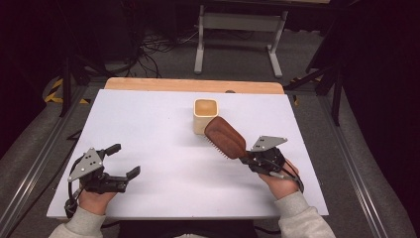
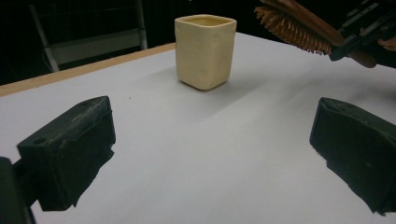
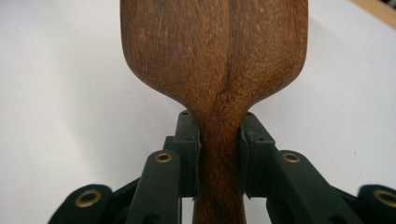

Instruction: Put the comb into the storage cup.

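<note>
A dark wooden hairbrush [image 1: 226, 137] is held off the white table [image 1: 163, 124], its head pointing toward a cream square cup [image 1: 205, 115] and bristles facing down-left. My right gripper [image 1: 247, 157] is shut on the brush's handle [image 3: 218, 154], the jaws pressing both its sides. In the left gripper view the bristled head [image 2: 294, 28] hangs right of the cup [image 2: 204, 50]. My left gripper [image 1: 124, 161] rests at the table's front left, open, with nothing between its fingers [image 2: 70, 149].
A wooden strip [image 1: 193, 85] runs along the table's far edge. Beyond it stands a grey metal frame [image 1: 237, 29] among floor cables. Bare tabletop lies between the two grippers and left of the cup.
</note>
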Motion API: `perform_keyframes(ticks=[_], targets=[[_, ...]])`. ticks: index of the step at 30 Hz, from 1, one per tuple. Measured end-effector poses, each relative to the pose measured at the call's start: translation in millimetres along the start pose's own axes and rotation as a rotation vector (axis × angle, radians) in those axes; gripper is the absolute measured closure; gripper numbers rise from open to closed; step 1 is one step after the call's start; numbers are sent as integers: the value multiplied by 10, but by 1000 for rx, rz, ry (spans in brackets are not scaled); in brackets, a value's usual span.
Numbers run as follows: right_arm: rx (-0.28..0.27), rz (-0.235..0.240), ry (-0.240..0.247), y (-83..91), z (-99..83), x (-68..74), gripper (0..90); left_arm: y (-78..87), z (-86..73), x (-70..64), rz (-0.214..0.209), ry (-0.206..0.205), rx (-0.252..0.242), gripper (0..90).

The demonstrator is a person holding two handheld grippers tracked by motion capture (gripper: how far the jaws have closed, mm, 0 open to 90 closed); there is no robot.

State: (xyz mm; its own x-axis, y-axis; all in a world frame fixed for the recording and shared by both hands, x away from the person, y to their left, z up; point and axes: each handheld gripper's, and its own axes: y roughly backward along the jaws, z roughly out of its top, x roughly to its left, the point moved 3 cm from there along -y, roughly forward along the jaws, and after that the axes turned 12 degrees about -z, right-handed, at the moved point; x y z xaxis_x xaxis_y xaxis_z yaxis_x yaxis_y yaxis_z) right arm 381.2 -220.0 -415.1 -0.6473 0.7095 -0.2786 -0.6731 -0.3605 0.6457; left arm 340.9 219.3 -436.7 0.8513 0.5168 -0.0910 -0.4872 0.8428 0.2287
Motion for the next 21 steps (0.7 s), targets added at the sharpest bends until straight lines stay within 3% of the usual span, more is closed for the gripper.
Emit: perform_keyframes(ticks=[13, 21], targets=[[-195, 6, -22, 37, 109, 165, 729, -63, 51, -37, -24, -6, -3, 20], [-258, 35, -23, -16, 181, 303, 729, -97, 61, -48, -50, 11, 5, 23]])
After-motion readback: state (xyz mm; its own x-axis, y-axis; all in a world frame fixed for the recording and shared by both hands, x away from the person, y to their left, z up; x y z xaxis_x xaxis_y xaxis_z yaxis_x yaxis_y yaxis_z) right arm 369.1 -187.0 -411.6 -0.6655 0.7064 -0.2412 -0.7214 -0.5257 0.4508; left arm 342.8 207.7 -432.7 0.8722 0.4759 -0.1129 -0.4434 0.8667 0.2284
